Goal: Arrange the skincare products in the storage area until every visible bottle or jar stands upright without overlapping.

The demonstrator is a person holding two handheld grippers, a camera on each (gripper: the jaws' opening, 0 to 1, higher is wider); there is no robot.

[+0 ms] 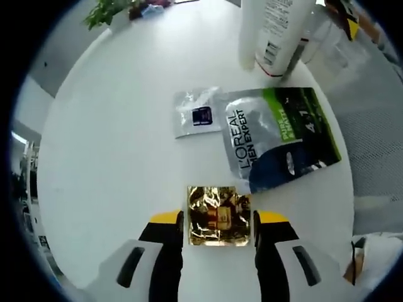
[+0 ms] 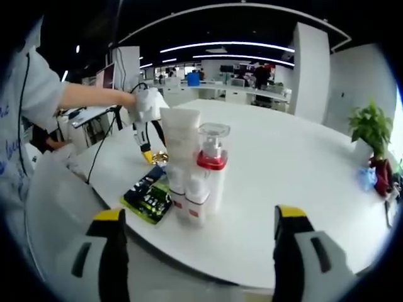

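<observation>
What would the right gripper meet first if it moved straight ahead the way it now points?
Probably the white tube standing upside down on its cap, beside the red-collared pump bottle. Both lie ahead between the open right gripper jaws; depth is uncertain.

White table point(image 1: 113, 145); crinkled gold sachet point(image 1: 218, 216) at lower centre; silver sachet point(image 1: 196, 113) with a dark square; grey, green and navy pouch point(image 1: 280, 135) at right; white tube point(image 1: 274, 31) with black print; red-collared white pump bottle point(image 2: 211, 165); yellow-tipped black jaws; green plant point(image 2: 370, 129)

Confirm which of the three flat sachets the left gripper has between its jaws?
The gold foil sachet, square and crinkled, sits between the left gripper jaws. The green-black L'Oreal pouch and small silver sachet lie farther out, untouched.
</observation>
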